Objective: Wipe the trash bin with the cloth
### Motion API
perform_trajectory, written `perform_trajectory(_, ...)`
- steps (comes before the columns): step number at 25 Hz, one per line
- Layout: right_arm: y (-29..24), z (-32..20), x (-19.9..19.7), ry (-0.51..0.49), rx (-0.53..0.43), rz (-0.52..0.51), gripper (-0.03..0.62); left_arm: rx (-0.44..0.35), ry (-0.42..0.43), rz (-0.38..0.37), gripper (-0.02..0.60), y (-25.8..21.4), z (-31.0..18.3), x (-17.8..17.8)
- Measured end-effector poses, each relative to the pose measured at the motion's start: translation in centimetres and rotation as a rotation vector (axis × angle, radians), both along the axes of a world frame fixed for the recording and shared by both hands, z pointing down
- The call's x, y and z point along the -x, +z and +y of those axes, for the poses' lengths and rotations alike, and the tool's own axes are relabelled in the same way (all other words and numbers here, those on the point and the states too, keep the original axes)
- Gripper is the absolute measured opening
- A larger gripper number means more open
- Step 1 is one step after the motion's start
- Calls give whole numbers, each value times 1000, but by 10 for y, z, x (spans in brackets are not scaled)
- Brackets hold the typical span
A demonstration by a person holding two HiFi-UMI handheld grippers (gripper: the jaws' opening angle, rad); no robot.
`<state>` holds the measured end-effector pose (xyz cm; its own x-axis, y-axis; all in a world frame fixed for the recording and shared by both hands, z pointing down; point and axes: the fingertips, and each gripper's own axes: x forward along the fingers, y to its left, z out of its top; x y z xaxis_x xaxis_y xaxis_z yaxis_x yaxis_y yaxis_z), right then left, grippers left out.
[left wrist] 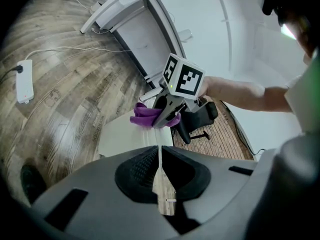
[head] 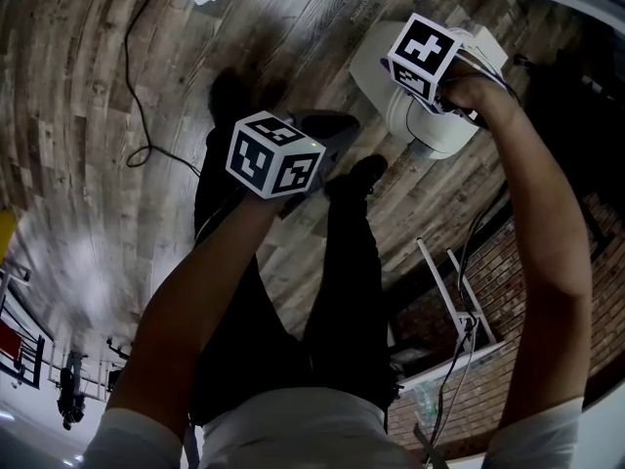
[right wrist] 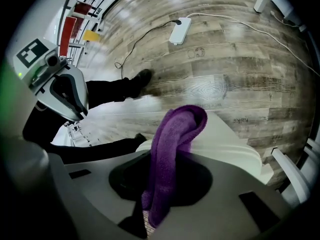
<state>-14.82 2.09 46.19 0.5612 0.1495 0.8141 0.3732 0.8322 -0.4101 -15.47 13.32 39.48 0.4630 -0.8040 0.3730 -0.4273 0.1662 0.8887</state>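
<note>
Right gripper (right wrist: pixel 161 196) clamped on purple cloth (right wrist: pixel 176 139). The cloth is folded, its long axis runs out along the jaws, and its far end is over the white trash bin (right wrist: pixel 236 146) lid. Left gripper (left wrist: pixel 161 180) jaws together, empty.

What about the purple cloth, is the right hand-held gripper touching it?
Touching. The right gripper view shows the purple cloth pinched between the jaws of the right hand-held gripper, with its folded end sticking out beyond them.

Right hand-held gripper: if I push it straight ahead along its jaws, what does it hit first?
The purple cloth clamped in the right hand-held gripper leads, and it would press onto the white trash bin top just ahead. It may already touch; depth is unclear.
</note>
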Motion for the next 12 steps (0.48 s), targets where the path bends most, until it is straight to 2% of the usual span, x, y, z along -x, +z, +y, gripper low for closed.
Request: perform_trajectory(12,1,54,-34,52,79,-31,80,25,12,7,9,8,6,-12)
